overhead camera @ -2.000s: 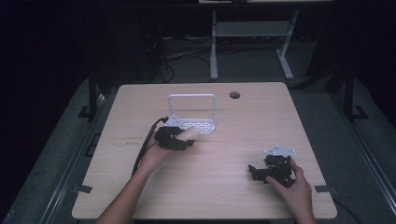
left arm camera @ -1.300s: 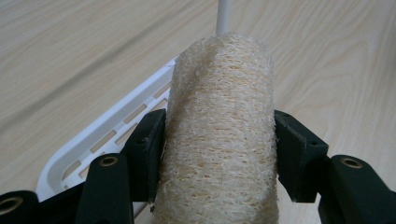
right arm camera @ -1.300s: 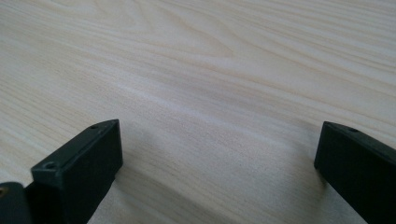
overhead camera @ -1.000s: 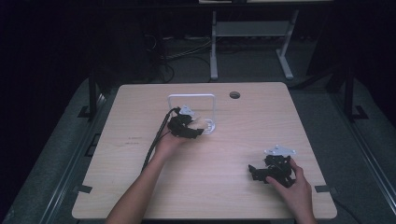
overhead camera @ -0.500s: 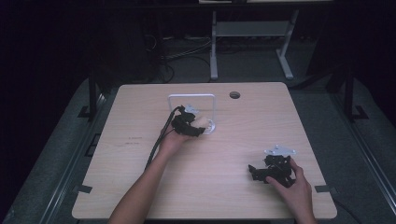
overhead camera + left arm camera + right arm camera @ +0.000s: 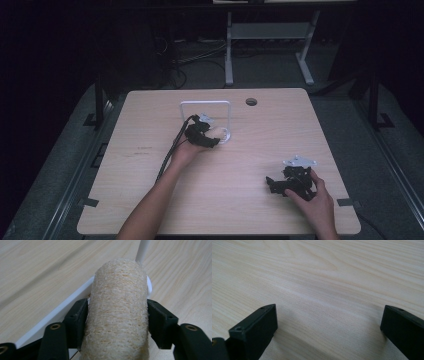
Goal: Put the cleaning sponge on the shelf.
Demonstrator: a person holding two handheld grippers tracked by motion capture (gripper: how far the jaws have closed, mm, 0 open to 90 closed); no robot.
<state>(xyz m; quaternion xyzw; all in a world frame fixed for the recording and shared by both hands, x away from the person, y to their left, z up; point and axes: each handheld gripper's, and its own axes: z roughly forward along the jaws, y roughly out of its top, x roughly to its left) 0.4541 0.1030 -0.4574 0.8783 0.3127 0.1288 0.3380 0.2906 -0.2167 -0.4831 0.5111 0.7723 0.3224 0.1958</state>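
Observation:
A beige, rough-fibred loofah roll (image 6: 118,285) stands between the jaws of my left gripper (image 6: 119,315), which is shut on its sides. Just behind the roll runs the white rim of a small rack (image 6: 62,310), with one white post rising past it. In the high view my left gripper (image 6: 204,136) sits at the base of that white rack (image 6: 205,103), near the table's middle back, and the roll is hidden under it. My right gripper (image 6: 280,184) rests low at the front right, held by a hand. Its jaws (image 6: 332,322) stand wide open over bare wood.
The light wooden table (image 6: 150,200) has a round cable hole (image 6: 251,101) near its far edge. A black cable (image 6: 170,150) trails from my left gripper along the forearm. A white desk frame stands on the dark floor beyond the table.
Two seconds ago my left gripper was just in front of the rack; it has moved forward onto the rack's base, covering it. In the last second it has barely shifted. The right gripper has stayed put.

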